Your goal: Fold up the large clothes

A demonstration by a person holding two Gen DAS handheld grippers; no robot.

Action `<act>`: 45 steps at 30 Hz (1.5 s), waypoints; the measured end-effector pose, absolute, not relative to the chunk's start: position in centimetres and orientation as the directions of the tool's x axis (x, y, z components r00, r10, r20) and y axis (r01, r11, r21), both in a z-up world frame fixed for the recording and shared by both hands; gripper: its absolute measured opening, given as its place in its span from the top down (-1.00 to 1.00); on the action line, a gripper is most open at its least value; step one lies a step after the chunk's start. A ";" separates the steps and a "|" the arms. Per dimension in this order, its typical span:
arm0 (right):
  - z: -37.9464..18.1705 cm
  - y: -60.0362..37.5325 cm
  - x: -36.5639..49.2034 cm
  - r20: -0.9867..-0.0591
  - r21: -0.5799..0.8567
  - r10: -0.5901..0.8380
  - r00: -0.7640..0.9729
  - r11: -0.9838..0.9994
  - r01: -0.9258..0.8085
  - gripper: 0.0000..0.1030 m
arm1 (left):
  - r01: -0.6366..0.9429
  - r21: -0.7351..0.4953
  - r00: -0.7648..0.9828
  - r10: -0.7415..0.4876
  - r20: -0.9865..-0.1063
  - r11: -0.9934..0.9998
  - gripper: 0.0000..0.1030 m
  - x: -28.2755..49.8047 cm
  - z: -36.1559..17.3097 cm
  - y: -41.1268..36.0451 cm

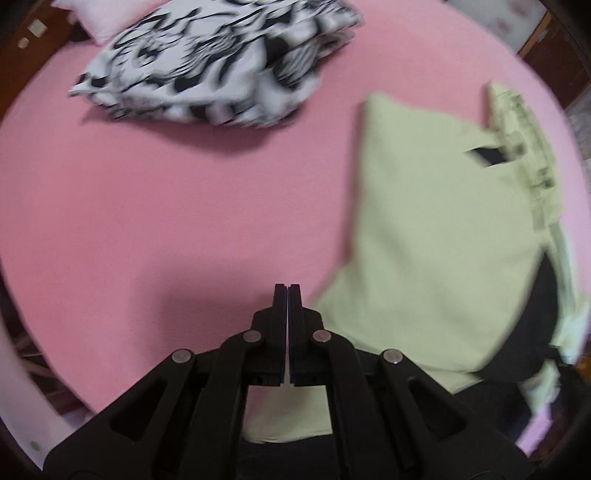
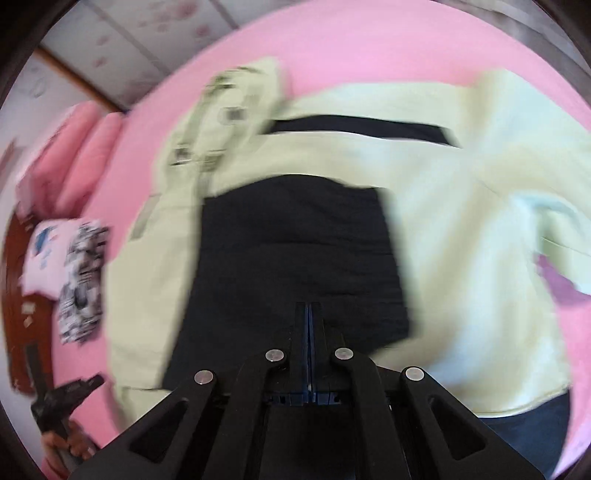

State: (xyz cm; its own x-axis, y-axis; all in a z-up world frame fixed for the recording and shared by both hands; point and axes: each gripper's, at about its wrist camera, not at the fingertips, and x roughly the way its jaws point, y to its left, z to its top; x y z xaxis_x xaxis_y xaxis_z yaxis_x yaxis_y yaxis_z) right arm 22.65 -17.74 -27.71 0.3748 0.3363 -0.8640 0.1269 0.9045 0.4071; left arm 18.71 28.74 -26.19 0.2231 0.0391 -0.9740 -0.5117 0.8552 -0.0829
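Left hand-held gripper [image 1: 288, 286] closed beside jacket [image 1: 436, 229] edge, bare pink sheet [image 1: 166, 221] leftward

Jacket [image 1: 436, 229] on bed [image 1: 184, 206], ahead-right of left gripper [image 1: 287, 291]. Patterned bundle [image 1: 221, 62] far ahead-left, pillow [image 1: 85, 18] behind it. Jacket directly under and ahead of right gripper [image 2: 308, 310].

Left gripper [image 1: 287, 291], fingers pressed together with nothing between them, hangs above a pink bedsheet [image 1: 184, 206]. A pale green jacket [image 1: 436, 229] with black lining lies at three o'clock; a black-and-white patterned garment [image 1: 218, 62] sits crumpled at eleven o'clock, well apart.
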 end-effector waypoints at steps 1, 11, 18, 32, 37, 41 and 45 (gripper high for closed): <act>-27.8 -16.3 22.8 -0.840 0.460 0.398 0.369 0.883 0.094 0.99 | -0.472 -0.142 0.250 -0.022 -0.968 0.870 1.00 19.5 -25.7 27.9; -31.0 -2.4 28.5 -0.820 0.503 0.507 0.265 0.860 -0.087 1.00 | -0.197 -0.154 0.270 -0.098 -0.958 0.968 1.00 31.0 -28.7 18.8; -31.7 -4.1 31.9 -0.878 0.347 0.361 0.315 0.932 -0.100 1.00 | -0.274 0.101 0.252 0.173 -0.952 0.956 1.00 33.1 -32.0 22.6; -31.6 -20.7 29.9 -0.882 0.213 0.077 0.465 0.945 0.247 0.99 | -0.351 0.151 0.299 0.263 -0.917 0.924 1.00 38.1 -32.0 30.0; -29.8 -21.0 29.3 -0.878 0.211 0.043 0.477 0.928 0.306 0.99 | -0.356 0.167 0.280 0.275 -0.920 0.919 1.00 40.1 -30.8 29.8; -27.4 -20.4 27.7 -0.868 0.222 0.024 0.496 0.912 0.345 0.86 | -0.380 0.101 0.302 0.227 -0.926 0.919 1.00 37.5 -27.8 30.6; -26.5 -19.1 24.9 -0.875 0.304 0.077 0.479 0.857 0.417 0.11 | -0.335 0.063 0.281 0.164 -0.946 0.940 1.00 34.3 -26.2 28.8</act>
